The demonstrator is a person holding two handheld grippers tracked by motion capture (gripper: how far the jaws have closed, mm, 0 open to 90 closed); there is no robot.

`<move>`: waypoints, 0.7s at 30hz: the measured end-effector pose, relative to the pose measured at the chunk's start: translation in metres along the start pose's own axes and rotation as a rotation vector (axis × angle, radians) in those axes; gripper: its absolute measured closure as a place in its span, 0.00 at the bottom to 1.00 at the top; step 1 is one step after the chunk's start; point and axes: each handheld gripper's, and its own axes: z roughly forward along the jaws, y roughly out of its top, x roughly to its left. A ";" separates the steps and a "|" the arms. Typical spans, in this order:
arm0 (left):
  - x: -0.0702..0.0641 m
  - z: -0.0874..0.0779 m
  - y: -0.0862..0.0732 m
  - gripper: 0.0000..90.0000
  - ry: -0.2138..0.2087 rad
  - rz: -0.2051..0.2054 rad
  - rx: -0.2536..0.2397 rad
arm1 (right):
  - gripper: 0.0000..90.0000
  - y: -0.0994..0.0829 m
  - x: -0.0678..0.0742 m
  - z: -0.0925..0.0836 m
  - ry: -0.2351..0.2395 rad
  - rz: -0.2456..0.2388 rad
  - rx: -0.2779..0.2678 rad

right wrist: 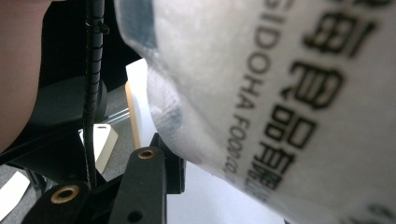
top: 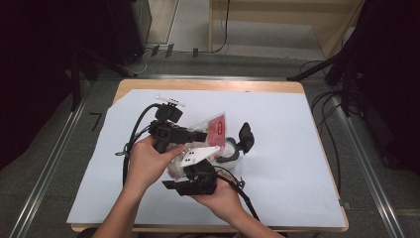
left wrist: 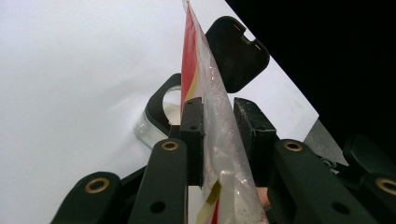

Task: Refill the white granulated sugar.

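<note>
Pinching the clear bag (left wrist: 219, 154) of white powder near the frame's middle, the left gripper (top: 200, 135) and right gripper (top: 184, 166) each clench it, probably to tip it over the open jar (top: 229, 151).

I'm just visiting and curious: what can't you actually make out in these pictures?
- High view: the lower part of the plastic bag, covered by hands and both tools.
- Right gripper view: the bag's print, blurred and cut off; the second jaw is hidden behind the bag.
- Left gripper view: the jar contents, blocked by the bag.
</note>
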 end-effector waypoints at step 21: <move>-0.001 0.002 0.003 0.81 -0.015 -0.001 -0.003 | 0.70 0.000 -0.001 -0.003 0.002 0.012 -0.005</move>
